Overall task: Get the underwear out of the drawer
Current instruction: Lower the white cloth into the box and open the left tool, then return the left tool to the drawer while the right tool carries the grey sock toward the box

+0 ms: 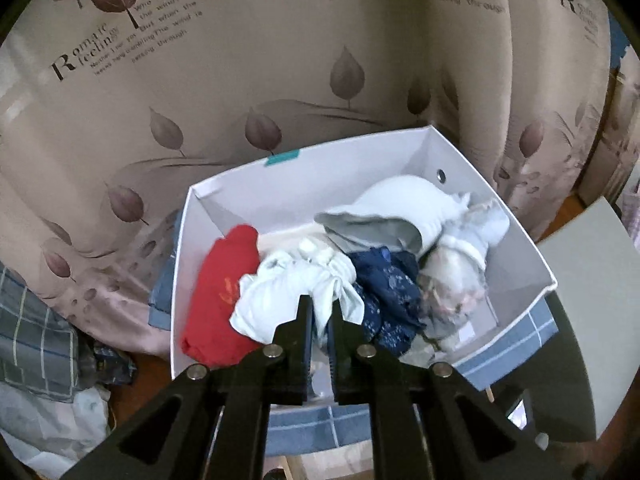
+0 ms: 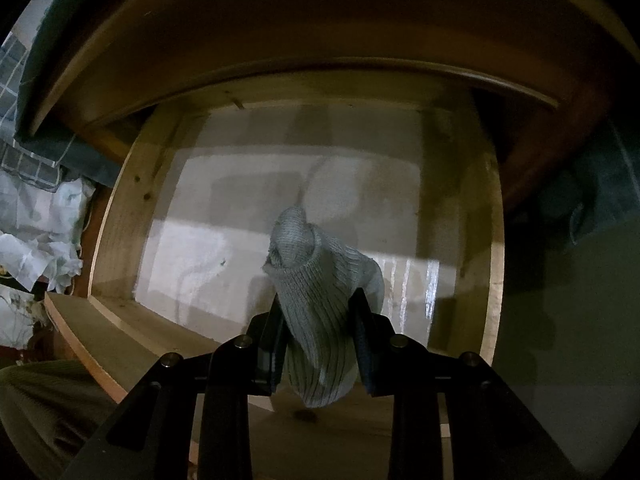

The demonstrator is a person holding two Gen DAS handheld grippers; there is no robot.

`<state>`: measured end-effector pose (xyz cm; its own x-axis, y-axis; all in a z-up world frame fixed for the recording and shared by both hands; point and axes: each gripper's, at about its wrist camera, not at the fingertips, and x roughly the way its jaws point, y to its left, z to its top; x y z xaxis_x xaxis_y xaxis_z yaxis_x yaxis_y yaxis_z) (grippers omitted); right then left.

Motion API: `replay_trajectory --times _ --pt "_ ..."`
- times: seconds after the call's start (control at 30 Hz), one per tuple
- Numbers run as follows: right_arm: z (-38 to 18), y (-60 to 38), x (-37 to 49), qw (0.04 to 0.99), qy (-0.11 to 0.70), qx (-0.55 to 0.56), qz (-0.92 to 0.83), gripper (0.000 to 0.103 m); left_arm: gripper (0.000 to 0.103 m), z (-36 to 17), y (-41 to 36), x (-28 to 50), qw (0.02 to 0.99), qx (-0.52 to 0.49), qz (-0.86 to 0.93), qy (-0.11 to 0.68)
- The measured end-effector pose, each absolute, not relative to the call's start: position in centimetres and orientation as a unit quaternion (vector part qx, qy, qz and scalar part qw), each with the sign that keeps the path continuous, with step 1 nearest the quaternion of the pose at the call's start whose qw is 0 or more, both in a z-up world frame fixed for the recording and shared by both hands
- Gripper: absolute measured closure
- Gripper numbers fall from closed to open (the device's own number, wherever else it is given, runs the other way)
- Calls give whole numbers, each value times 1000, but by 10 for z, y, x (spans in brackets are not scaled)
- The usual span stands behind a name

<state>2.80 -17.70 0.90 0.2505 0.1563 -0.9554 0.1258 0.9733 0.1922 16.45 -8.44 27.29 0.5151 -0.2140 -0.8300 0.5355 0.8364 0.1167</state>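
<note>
Pinching pale garment point(image 1: 280, 292) over white box point(image 1: 516, 236), left gripper point(image 1: 322, 304) nearly closed, right gripper point(image 2: 318, 304) clamping grey knit roll point(image 2: 320, 300).

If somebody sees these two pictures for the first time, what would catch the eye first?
Probably the red garment at the left of the white box, beside pale and navy clothes. In front of it the left gripper pinches a white cloth. In the other view, the right gripper holds a grey ribbed sock over a bare wooden drawer.
</note>
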Motion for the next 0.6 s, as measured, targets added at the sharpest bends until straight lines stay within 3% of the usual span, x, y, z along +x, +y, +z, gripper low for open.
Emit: replay_trajectory --times 0.3,0.37,0.43,0.6 --pt "9 -177 27 783 612 115 8 75 91 258 -87 157 833 174 -228 473" --pt "9 -177 27 783 612 116 8 75 82 258 -87 155 831 174 -232 474" --pt "9 -177 27 783 612 115 8 75 61 258 -87 152 830 178 -234 474" --pt "9 -178 27 784 611 112 6 75 57 262 -78 141 848 172 -229 447"
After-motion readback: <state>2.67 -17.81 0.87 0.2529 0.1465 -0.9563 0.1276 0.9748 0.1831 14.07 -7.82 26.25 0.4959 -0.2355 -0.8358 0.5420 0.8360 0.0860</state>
